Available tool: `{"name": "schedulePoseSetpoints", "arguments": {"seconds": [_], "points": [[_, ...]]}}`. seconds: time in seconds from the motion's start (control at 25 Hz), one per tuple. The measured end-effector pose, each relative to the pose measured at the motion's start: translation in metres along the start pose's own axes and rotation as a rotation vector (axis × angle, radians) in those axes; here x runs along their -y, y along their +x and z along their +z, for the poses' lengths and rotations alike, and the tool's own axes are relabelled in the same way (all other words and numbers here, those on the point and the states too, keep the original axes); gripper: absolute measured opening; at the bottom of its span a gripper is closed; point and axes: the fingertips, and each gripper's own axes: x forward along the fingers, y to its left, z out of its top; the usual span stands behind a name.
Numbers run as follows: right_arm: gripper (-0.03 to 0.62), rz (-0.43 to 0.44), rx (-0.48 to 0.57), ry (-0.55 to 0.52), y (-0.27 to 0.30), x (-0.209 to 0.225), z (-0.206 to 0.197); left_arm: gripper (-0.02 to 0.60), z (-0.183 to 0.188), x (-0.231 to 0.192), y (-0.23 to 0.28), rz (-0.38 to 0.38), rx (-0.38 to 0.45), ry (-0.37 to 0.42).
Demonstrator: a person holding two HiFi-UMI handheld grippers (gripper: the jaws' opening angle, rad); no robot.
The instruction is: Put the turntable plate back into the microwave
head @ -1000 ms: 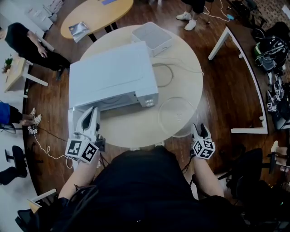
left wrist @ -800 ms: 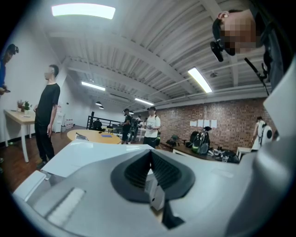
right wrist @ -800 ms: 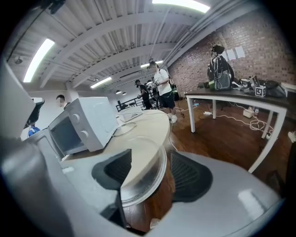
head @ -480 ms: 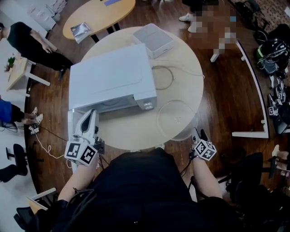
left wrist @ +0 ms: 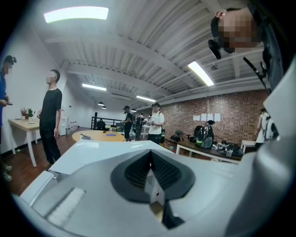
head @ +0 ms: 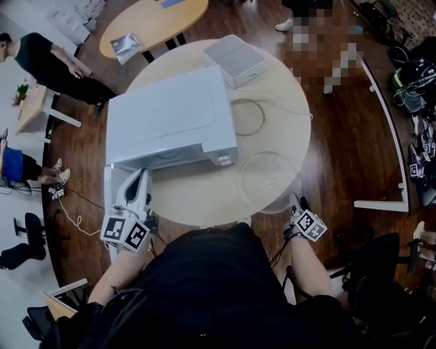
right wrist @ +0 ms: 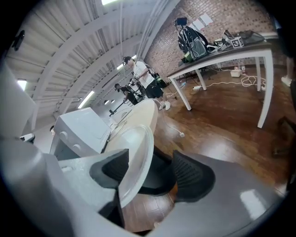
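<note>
The clear glass turntable plate (head: 268, 174) lies flat at the near right edge of the round table (head: 204, 198), its rim over the edge. My right gripper (head: 296, 202) is at that rim. In the right gripper view the plate (right wrist: 134, 155) stands between the jaws of my right gripper (right wrist: 150, 172); they are opening and the right pad is apart from the glass. The white microwave (head: 170, 116) sits at the table's left with its door (head: 109, 187) swung open. My left gripper (head: 140, 177) is shut on the door's thin white edge (left wrist: 151, 183).
A white box (head: 235, 58) and a looped cable (head: 255, 112) lie behind the microwave. An oval wooden table (head: 153, 20) and a person (head: 54, 61) are beyond it. A white table frame (head: 381, 136) stands to the right, and a chair (head: 24, 245) to the near left.
My right gripper has sunk a little at the table's edge and rolled, with its jaws wider round the plate's rim. The left gripper has stayed on the door.
</note>
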Motion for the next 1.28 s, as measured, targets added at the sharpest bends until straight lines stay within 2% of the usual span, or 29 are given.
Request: {"name": "schedulePoseSetpoints", "arguments": {"seconds": [0.24,0.6,0.84,1.28], "points": [[0.296,0.062,-0.036,0.056,0.012,-0.004,-0.010,0.006,-0.002,0.002,-0.002,0.011,-0.019,0.017],[0.296,0.104,-0.079,0.077,0.027,-0.013,-0.016,0.006,-0.005,-0.002,-0.012,0.055,-0.034,0.025],[0.296,0.117,-0.069,0.157,0.032,-0.012,-0.015,0.006,-0.006,-0.005,-0.020,0.081,-0.040,0.029],[0.296,0.210,-0.099,0.174,0.043,-0.035,-0.015,0.006,-0.006,-0.003,-0.024,0.100,-0.035,0.031]]}}
